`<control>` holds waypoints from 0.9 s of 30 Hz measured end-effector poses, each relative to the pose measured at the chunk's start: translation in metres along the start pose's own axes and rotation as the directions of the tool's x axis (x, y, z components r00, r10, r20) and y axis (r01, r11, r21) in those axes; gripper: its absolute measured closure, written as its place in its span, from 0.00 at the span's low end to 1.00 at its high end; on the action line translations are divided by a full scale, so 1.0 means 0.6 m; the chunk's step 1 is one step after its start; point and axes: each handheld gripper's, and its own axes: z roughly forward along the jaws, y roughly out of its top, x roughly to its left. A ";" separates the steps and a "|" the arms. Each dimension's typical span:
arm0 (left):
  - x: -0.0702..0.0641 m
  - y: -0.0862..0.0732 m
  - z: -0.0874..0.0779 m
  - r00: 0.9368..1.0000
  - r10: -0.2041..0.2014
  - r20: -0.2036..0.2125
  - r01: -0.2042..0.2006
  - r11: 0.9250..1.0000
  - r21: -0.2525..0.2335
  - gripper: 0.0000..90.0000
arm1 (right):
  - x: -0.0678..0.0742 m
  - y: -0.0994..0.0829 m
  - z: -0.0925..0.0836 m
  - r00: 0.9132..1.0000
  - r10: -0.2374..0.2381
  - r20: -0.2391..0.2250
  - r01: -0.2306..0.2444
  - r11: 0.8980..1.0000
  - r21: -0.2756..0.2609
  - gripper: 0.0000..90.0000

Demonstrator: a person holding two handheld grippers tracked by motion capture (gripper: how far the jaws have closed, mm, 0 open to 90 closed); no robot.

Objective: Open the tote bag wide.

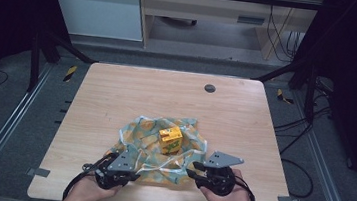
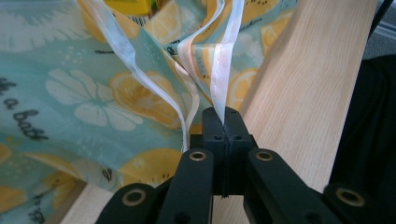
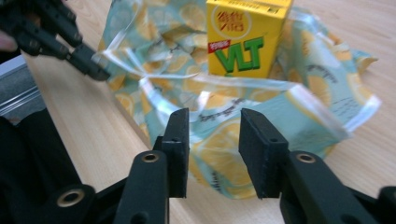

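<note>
Bag (image 3: pixel 219 154) edge between parted fingers (image 3: pixel 180 140)

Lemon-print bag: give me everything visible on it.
The lemon-print bag is a thin plastic film, teal with lemon slices, white flowers and some dark script. It lies crumpled and open on the wooden table, near the person's edge. Pale translucent strips run along its rim. A yellow drink carton stands upright on it. The left gripper is shut on one rim strip. The right gripper is open, with the bag's near edge lying beyond the gap between its jaws.
</note>
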 end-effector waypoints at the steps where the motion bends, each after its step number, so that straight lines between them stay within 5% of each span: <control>1: -0.001 -0.003 0.001 1.000 0.004 0.004 -0.004 1.000 0.006 1.00 | -0.002 0.002 -0.001 1.000 -0.001 0.005 0.001 1.000 -0.004 0.69; 16: -0.004 -0.040 -0.012 1.000 -0.013 -0.016 0.013 1.000 0.024 1.00 | -0.016 0.007 -0.004 0.999 0.016 0.039 -0.015 1.000 -0.020 0.66; 27: -0.012 -0.034 -0.054 0.997 -0.022 -0.078 0.015 0.997 -0.081 0.76 | -0.025 0.014 -0.011 0.998 0.020 0.059 -0.019 0.999 -0.030 0.64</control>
